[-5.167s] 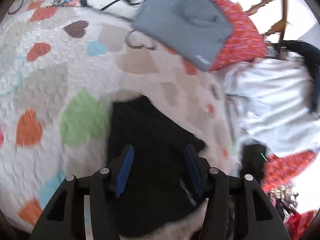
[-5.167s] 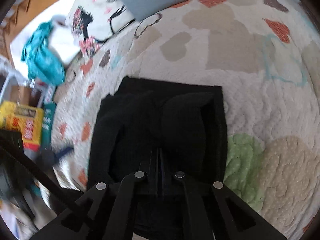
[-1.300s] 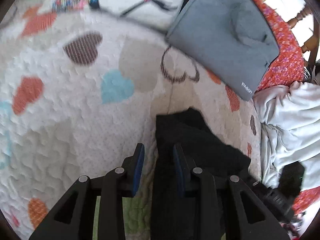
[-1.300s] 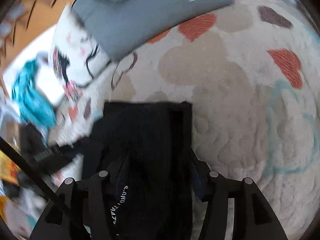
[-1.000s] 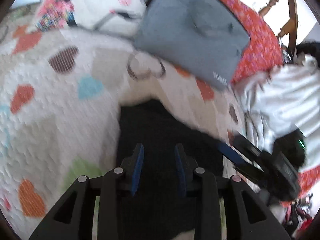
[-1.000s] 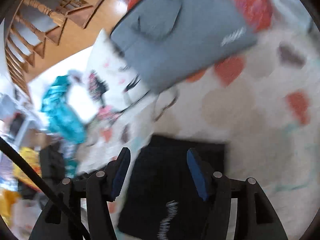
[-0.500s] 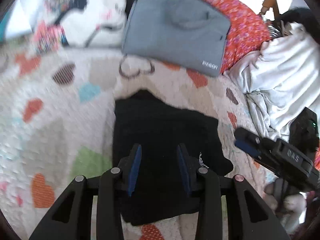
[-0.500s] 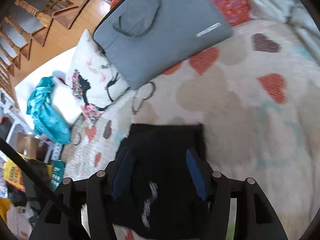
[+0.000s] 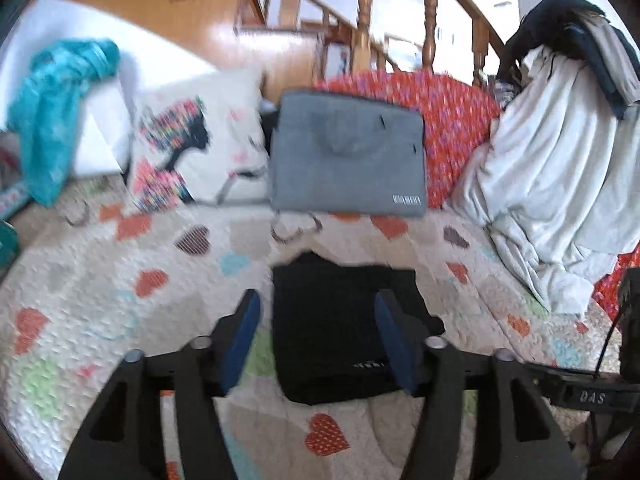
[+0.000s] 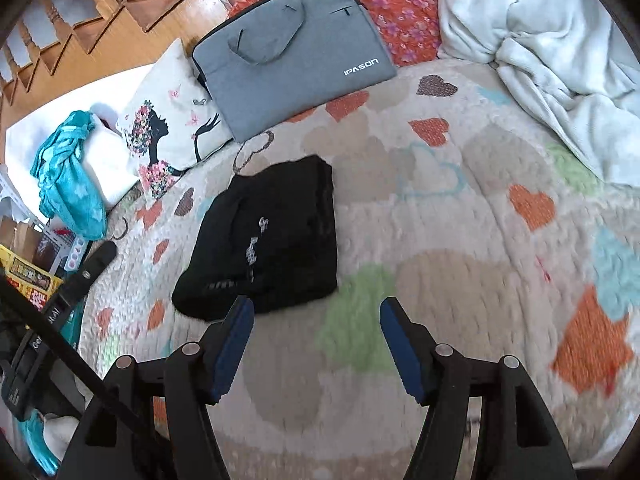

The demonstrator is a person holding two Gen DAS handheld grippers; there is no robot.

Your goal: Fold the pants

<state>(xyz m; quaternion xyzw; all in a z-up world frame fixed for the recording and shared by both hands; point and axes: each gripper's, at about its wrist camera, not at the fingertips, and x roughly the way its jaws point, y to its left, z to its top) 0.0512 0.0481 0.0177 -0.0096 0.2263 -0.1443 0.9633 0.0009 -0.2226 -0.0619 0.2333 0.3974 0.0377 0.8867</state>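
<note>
Where hearts dot quilt (image 10: 460,240), folded black pants (image 10: 272,236).

Heart-patterned quilt (image 10: 460,240) covers the bed. Grey laptop bag (image 10: 292,56) rests against a printed pillow (image 10: 172,132) and red floral cushion (image 10: 400,4). White blanket (image 10: 560,60) lies bunched nearby.

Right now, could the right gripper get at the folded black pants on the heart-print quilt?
Probably yes: the right gripper is open and empty, the folded black pants lie just ahead-left, uncovered, on the heart-print quilt.
</note>
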